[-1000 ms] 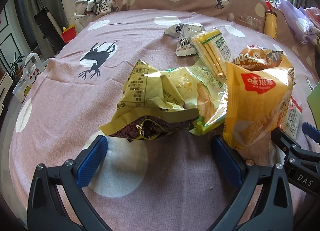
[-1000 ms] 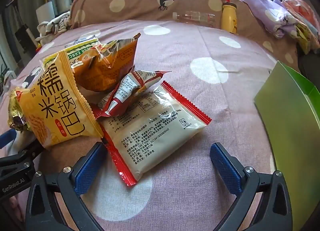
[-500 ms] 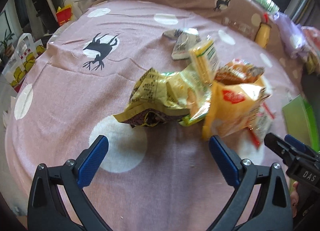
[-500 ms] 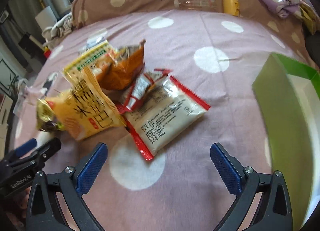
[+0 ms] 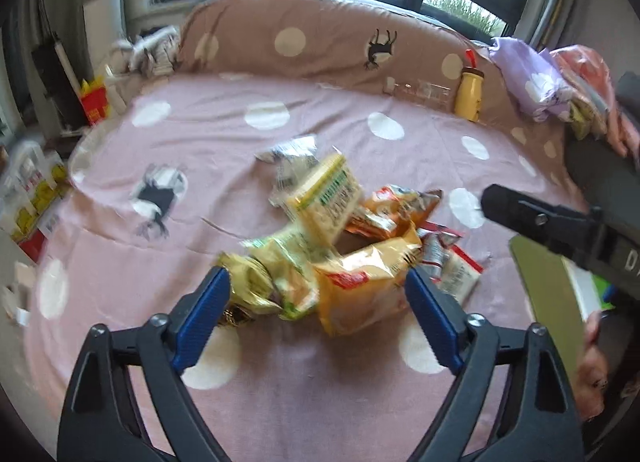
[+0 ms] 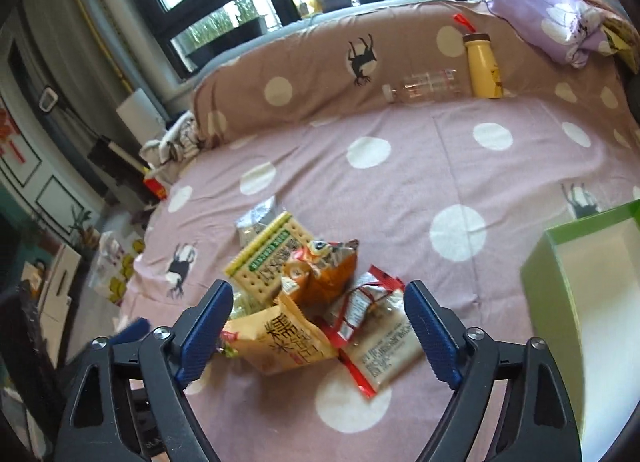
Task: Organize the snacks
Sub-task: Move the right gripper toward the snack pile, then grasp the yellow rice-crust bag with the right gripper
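Your left gripper [image 5: 316,310] and right gripper [image 6: 318,326] both hang above the snack pile [image 6: 312,302] with nothing between their jaws. Both sets of jaws have just been closing, yet stand well apart, pads touching nothing. The pile lies on the pink spotted bedspread [image 6: 400,189]. Beside the pile, on its right, stands the green box [image 6: 560,282]. Far beyond the pile, against the brown bolster [image 6: 320,73], a yellow bottle [image 6: 484,67] stands next to a clear bottle [image 6: 424,87] lying down.
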Tool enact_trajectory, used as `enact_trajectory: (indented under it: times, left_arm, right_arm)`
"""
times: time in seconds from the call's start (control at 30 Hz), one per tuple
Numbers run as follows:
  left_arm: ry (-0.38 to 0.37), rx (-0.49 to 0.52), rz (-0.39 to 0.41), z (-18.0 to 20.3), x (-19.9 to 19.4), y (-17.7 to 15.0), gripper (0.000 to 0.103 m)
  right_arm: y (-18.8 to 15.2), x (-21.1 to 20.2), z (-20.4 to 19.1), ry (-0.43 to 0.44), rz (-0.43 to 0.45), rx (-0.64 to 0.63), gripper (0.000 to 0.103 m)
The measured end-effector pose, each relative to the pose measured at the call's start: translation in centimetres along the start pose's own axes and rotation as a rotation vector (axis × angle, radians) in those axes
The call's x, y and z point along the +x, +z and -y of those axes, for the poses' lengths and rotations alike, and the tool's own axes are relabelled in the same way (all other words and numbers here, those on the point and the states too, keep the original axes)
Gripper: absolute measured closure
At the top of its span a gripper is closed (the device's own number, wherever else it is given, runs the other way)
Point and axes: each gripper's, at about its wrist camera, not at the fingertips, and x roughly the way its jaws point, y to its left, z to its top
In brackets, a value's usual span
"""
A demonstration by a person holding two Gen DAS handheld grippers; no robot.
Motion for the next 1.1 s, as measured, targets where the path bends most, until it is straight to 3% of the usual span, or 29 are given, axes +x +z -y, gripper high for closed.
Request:
enact_trajectory:
  times: [0.07,0.17,0.37,0.77,1.0,1.07,1.1]
  left_arm:
    - [-0.063,-0.046,-0.039,-0.2,0.9,-0.6,0.028]
    - [-0.046,-0.051,-0.036,0.2,1.4,-1.3,0.036]
    - [-0.064,-0.056,-0.036,0.1,1.6,-2.0,0.043]
    - [-0.076,-0.079,-0.073,0.0,3.0,-2.3,0.047]
    - [-0.137,-0.083,-0.064,0.2,3.3,-2.2,0.075]
    - [-0.172,-0.086,-0.054,0.4,2.9,-2.1,0.080]
    - [-0.191,-0.076,-0.051,0.7,2.6,-2.1,0.087]
  right_arm:
    - [-0.7,1.1,0.5,0.057,-0.048,0.021,0.030]
    - [-1.3,2.5,0.5,0.053,-0.091,0.032,0.037]
    - [-1.8,3.9,-0.9,0.118,-0.120,-0.003,0.037]
    - [-2.1,7.0,-1.0,0.122,-0.180,-0.014,0.036]
    - [-2.3,8.2,-1.1,0.125,-0.198,-0.007,0.036]
    - [-2.6,7.9,-1.3,0.140,-0.197,-0.011,0.042]
    - [-2.7,7.6,-1.4,0.142,-0.192,-0.009,0.042]
